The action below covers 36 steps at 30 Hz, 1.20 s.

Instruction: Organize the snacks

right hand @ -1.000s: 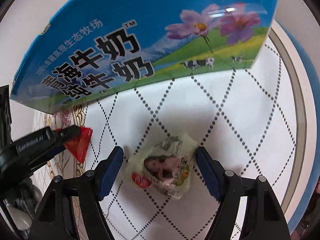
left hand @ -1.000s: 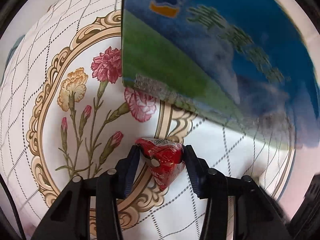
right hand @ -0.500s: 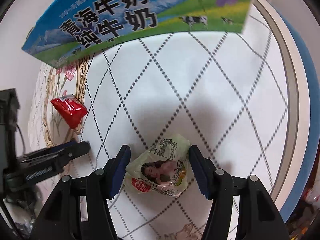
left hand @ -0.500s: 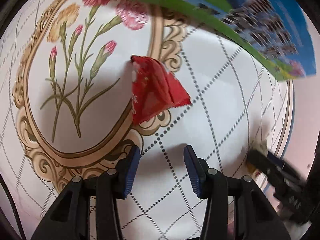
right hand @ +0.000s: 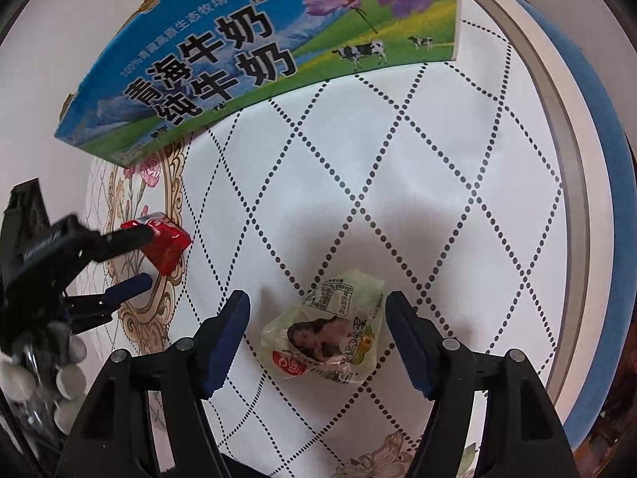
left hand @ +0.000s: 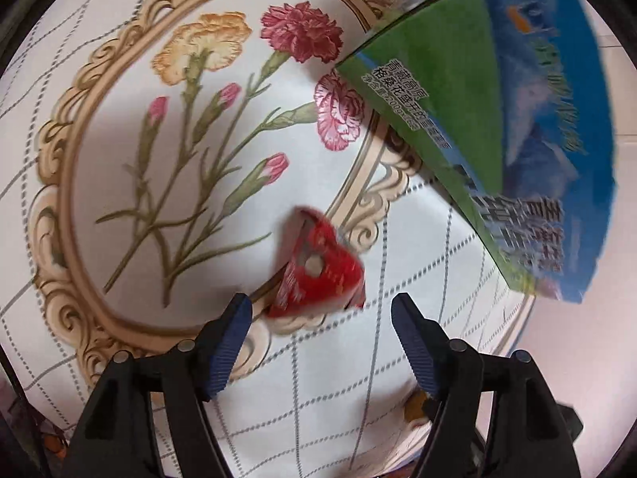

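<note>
The milk carton [right hand: 254,59] is standing at the far side of the tabletop [right hand: 458,183], probably serving as the collecting box. Nearer than the carton, toward its right end, the green snack packet [right hand: 330,338] is lying flat between the spread fingers of the right claw [right hand: 316,338], untouched. Below the carton's left end, the left claw [left hand: 320,326] is gaping around the red snack packet [left hand: 318,271], seemingly not gripping.
</note>
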Each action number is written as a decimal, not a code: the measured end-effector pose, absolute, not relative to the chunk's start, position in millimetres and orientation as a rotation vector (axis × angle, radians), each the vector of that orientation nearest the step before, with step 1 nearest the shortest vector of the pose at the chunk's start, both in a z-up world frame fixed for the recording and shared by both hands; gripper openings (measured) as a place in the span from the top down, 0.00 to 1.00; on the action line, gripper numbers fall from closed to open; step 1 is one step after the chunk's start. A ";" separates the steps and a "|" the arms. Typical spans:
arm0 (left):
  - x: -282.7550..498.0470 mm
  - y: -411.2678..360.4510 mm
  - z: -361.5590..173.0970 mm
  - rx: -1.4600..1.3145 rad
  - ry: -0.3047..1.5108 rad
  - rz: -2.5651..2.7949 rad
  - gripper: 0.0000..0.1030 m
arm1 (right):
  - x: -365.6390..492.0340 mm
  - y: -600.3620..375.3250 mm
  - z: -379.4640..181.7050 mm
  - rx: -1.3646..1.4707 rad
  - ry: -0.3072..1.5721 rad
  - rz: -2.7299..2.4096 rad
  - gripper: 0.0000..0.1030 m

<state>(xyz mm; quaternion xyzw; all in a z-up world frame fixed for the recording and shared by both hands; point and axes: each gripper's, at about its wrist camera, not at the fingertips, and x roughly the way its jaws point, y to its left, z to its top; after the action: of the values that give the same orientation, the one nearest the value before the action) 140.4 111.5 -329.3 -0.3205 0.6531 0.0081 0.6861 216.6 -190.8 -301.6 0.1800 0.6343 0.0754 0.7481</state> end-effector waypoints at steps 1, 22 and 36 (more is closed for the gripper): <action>146.2 107.4 -330.9 -0.698 1.464 0.020 0.31 | 216.5 -190.6 -302.1 0.392 1.388 0.163 0.29; 115.1 20.3 -318.5 -0.228 1.490 -0.125 0.57 | 216.0 -172.2 -313.8 0.298 1.384 0.174 0.44; 135.5 14.8 -195.6 -0.228 1.338 -0.293 0.58 | 220.7 -204.7 -245.5 0.367 1.256 0.271 0.71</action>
<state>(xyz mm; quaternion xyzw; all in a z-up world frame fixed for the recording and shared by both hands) 135.5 14.8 -195.6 -0.1050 0.6164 -0.1351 0.7686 220.7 -204.7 -245.5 0.1702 0.5824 0.1255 0.7849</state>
